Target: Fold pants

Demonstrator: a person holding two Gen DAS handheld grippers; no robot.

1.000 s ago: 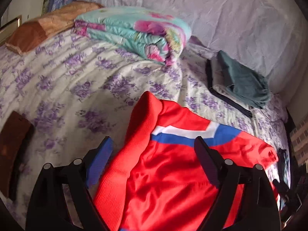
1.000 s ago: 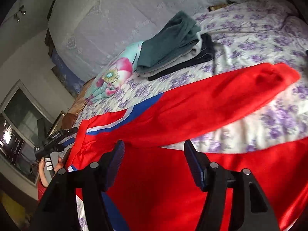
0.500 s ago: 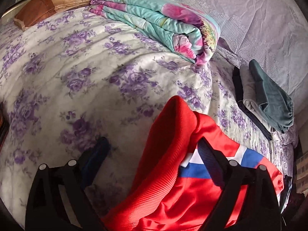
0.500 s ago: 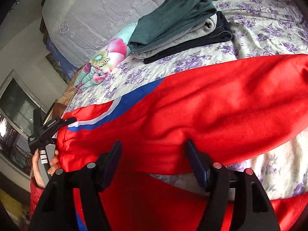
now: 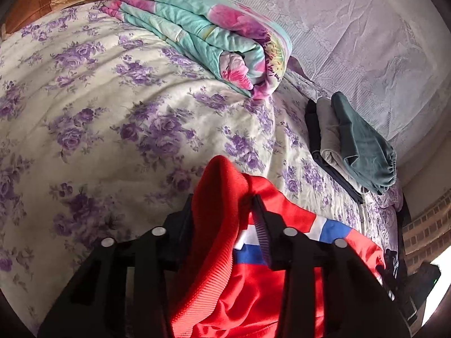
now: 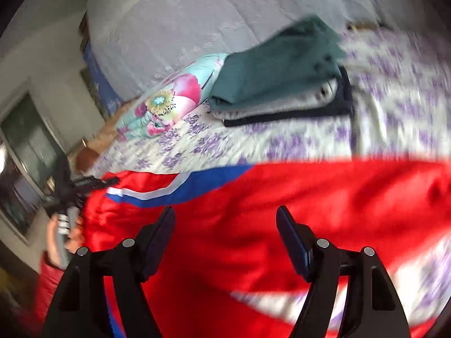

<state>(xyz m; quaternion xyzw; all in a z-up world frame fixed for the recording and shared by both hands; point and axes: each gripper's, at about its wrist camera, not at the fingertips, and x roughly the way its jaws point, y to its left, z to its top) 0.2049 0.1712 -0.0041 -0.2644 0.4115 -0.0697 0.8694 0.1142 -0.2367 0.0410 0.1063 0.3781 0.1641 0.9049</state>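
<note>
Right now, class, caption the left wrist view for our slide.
Left gripper closing on the red pants' ribbed waistband over a flowered bedspread.

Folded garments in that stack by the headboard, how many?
3, stacked: the teal garment on top, the grey garment under it, the dark garment at the bottom. More could be hidden inside the stack.

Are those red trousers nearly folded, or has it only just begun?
Only just begun. A stack of folded clothes already lies on the floral bedspread. The left claw is closing on the ribbed waistband of the red trousers with a blue and white stripe; the right claw hangs open above them. All the folds remain.
</note>
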